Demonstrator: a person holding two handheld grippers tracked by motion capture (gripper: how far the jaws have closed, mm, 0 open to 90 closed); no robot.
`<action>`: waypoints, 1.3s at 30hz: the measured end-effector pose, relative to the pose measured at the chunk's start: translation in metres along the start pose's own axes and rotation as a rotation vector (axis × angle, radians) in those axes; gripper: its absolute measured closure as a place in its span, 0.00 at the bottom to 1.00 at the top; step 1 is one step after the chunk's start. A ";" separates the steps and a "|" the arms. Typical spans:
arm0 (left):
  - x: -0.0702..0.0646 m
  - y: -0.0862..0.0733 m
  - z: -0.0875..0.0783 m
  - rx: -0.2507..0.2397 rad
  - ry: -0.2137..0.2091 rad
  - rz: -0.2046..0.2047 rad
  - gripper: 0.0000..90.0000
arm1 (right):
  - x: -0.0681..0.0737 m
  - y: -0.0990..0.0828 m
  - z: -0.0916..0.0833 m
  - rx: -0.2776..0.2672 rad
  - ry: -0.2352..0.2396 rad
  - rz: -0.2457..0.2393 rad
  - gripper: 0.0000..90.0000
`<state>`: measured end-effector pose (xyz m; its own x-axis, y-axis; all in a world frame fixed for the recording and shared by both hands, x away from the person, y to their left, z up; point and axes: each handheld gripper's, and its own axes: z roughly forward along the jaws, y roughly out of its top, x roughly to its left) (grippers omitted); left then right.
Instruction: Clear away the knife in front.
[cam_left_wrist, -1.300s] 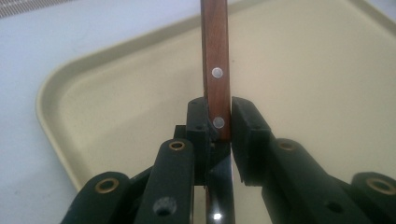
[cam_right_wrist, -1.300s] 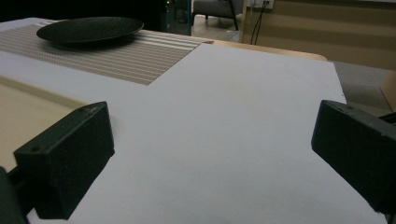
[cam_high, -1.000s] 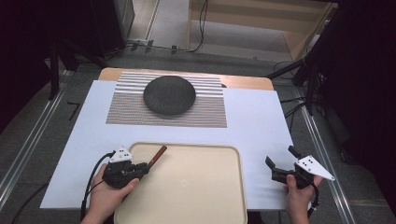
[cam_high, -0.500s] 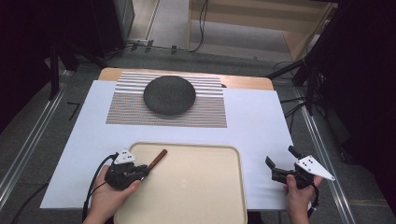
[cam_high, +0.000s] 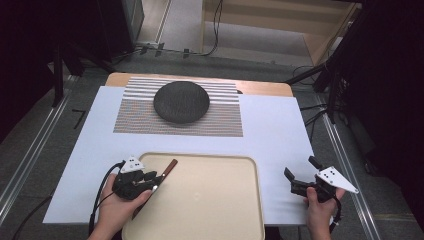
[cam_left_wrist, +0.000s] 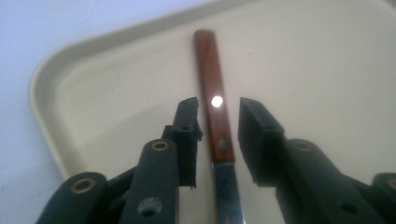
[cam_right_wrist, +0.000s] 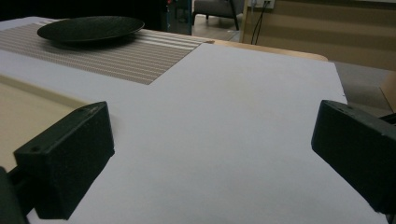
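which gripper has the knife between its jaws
The left gripper: its jaws flank the knife on the tray. The right gripper is open over bare white table.

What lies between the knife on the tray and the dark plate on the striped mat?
In the high view, between the knife and the plate lie the tray's far rim, a bare strip of white sheet, then the striped mat.

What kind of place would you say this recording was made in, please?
Probably a lab or studio set up for recording tabletop tasks: the white-covered table has rails beside it, cables run over the floor behind, and dark stands ring it.
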<state>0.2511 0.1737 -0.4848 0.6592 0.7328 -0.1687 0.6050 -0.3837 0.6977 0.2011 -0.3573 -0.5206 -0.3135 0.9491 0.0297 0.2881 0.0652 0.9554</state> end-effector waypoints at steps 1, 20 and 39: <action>0.000 0.000 0.000 0.000 0.000 0.000 0.82 | 0.000 0.000 0.000 0.000 0.000 0.000 0.00; -0.003 0.006 0.017 0.107 0.025 0.154 1.00 | 0.000 0.000 0.000 0.001 -0.001 -0.001 0.00; 0.028 -0.007 -0.006 0.117 0.033 0.090 1.00 | 0.000 0.000 0.000 0.002 0.000 -0.001 0.00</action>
<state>0.2626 0.2002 -0.4899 0.6992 0.7099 -0.0849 0.5936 -0.5102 0.6224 0.2013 -0.3573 -0.5207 -0.3138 0.9490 0.0287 0.2897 0.0669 0.9548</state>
